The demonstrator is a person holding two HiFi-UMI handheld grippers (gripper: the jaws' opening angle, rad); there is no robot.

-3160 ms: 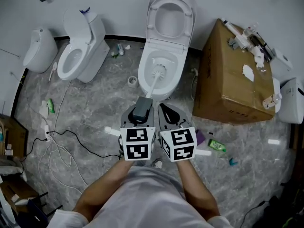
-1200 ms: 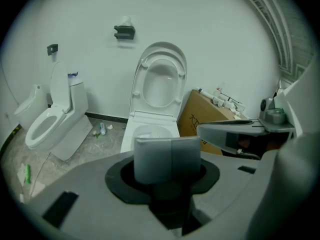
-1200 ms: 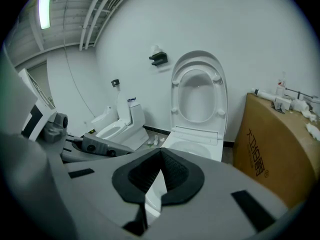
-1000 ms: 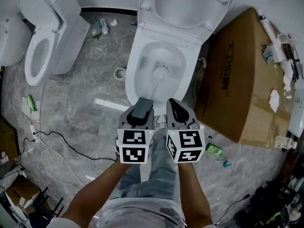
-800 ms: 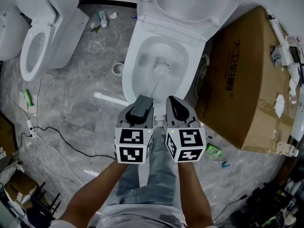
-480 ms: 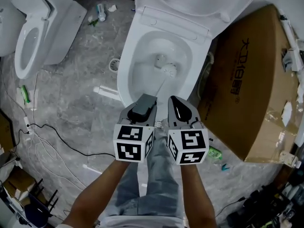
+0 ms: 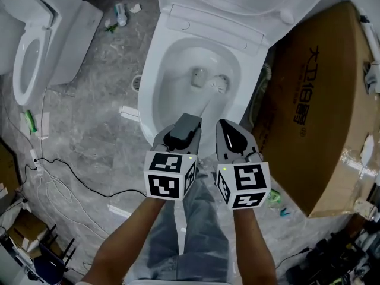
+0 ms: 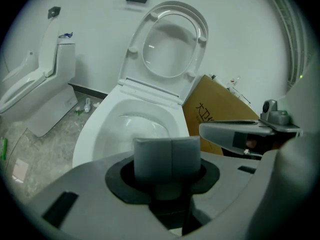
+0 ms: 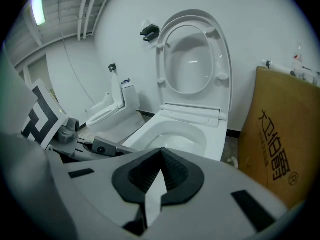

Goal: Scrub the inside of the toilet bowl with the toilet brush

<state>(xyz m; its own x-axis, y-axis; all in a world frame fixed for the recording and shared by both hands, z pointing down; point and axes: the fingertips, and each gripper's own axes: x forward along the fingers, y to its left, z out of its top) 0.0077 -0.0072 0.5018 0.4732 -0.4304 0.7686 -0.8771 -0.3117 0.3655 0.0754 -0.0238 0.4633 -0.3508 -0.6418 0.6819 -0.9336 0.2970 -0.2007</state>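
Note:
The white toilet bowl stands ahead of me with its lid raised. The toilet brush's white head rests low inside the bowl, right of the drain hole. Its thin handle slopes back to my left gripper, which is shut on the grey handle end. My right gripper hovers beside it over the bowl's front rim, shut and holding nothing. The bowl also shows beyond the right gripper's pads.
A large cardboard box stands close on the toilet's right. A second toilet sits at the left. Cables trail over the grey floor, with small bottles by the wall and a green packet near the box.
The brush head has swept from the middle of the bowl to its right side. Both grippers have stayed together at the front rim, and my view has closed in on the bowl.

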